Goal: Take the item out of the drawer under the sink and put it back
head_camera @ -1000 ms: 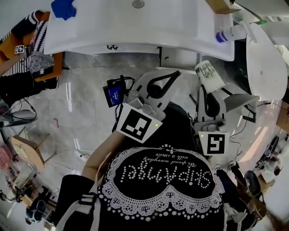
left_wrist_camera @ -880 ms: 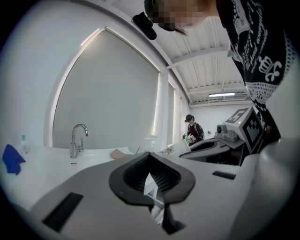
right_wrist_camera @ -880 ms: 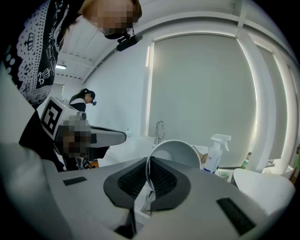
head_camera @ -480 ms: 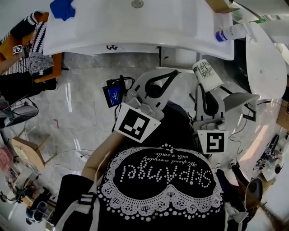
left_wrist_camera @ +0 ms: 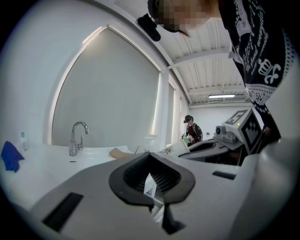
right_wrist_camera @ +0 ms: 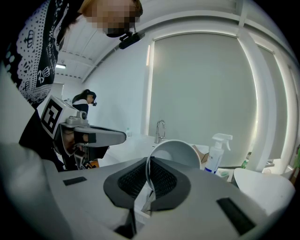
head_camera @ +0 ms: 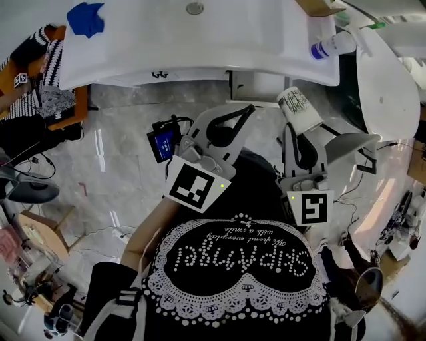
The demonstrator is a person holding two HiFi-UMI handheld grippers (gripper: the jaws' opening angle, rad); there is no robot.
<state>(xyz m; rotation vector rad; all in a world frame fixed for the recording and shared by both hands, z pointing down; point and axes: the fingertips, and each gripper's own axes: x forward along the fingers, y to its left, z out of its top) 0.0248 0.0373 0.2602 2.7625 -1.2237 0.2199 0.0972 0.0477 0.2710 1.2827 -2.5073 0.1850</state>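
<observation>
A person stands facing the sink (head_camera: 166,40), the right gripper (head_camera: 293,130) with its jaws clamped on the rim of a cup (head_camera: 301,110). The left gripper (head_camera: 245,110) hangs alongside, jaws together and empty.

Cup (head_camera: 301,110) in right gripper (right_wrist_camera: 149,178), right of left gripper (left_wrist_camera: 150,176); both before sink counter (head_camera: 133,50). Cloth (head_camera: 84,18) on it far left, spray bottle (head_camera: 331,46) far right.

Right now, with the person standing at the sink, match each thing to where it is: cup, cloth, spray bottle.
Things:
1. cup
2. cloth
3. spray bottle

Places:
A. left end of the sink top
B. right end of the sink top
C. pinched by its rim in the right gripper

Pairs: 1-C, 2-A, 3-B
</observation>
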